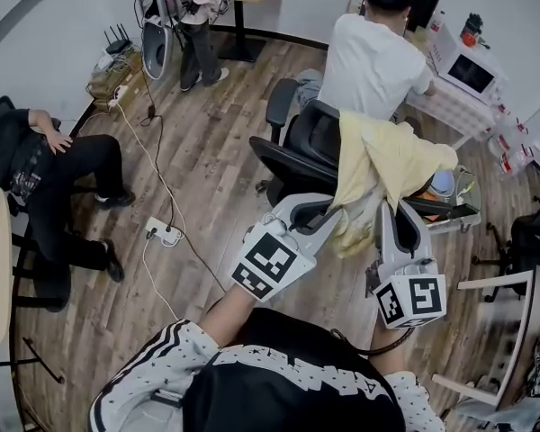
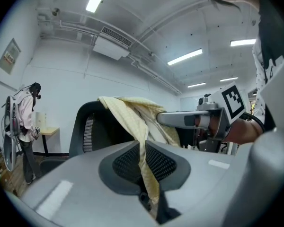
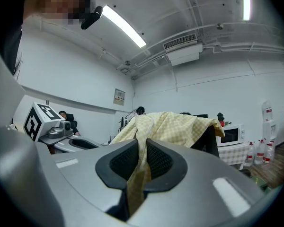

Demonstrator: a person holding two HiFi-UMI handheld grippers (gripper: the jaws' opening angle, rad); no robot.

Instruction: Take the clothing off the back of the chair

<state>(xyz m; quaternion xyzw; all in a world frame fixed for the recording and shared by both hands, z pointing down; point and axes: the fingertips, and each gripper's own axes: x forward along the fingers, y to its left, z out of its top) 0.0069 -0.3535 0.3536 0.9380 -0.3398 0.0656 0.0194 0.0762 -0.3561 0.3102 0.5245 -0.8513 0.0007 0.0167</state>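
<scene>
A pale yellow checked shirt [image 1: 378, 165] hangs over the back of a black office chair [image 1: 292, 156]. My left gripper [image 1: 340, 212] is shut on the shirt's lower left edge, and my right gripper [image 1: 389, 216] is shut on its lower right edge. In the left gripper view a strip of the shirt [image 2: 149, 174] runs down between the pads of my left gripper [image 2: 143, 150], with the chair back [image 2: 87, 126] behind. In the right gripper view the shirt [image 3: 173, 126] drapes ahead, and a fold is pinched in my right gripper [image 3: 143, 156].
A person in a white top [image 1: 373, 57] sits at the desk just beyond the chair. Another person [image 1: 45, 165] sits at the left, a third [image 1: 193, 25] stands at the back. A power strip [image 1: 162, 232] with cables lies on the wooden floor. A microwave [image 1: 468, 72] stands at the right.
</scene>
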